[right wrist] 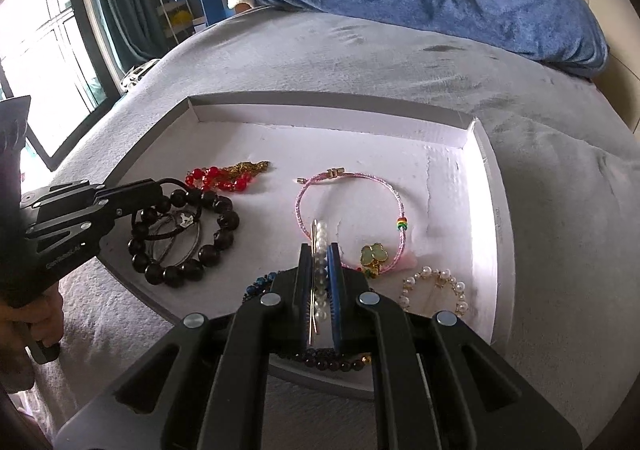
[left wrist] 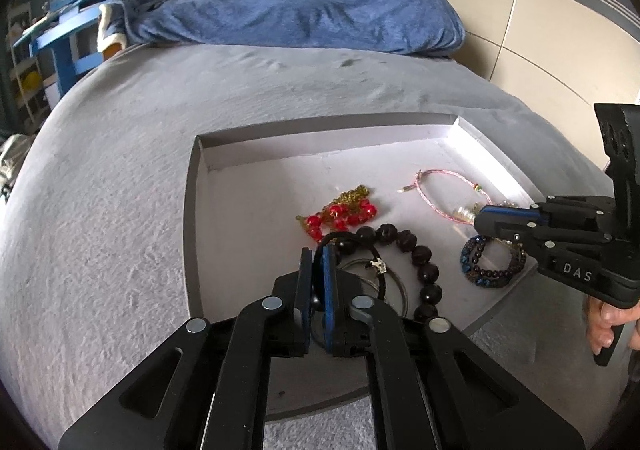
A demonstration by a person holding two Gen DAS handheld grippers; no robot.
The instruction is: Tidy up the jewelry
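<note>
- On the bed point(left wrist: 120, 210), a shallow tray point(left wrist: 320, 138) holds the jewelry; its far half lies bare.
- Left gripper point(left wrist: 318, 250) angles down at the near edge, jaws nearly shut on a thin black cord point(left wrist: 344, 236).
- Right gripper point(right wrist: 320, 250) tilts down, jaws clamped on a pearl clip point(right wrist: 320, 238) near the pink bracelet point(right wrist: 348, 178).

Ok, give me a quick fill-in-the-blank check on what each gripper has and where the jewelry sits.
1. The right gripper is shut on a strand of white ____.
2. The left gripper pinches a thin ____ cord.
3. The red bead bracelet lies inside the white ____.
4. The pink cord bracelet carries a small ____-coloured bead.

Missing: pearls; black; tray; rainbow
</note>
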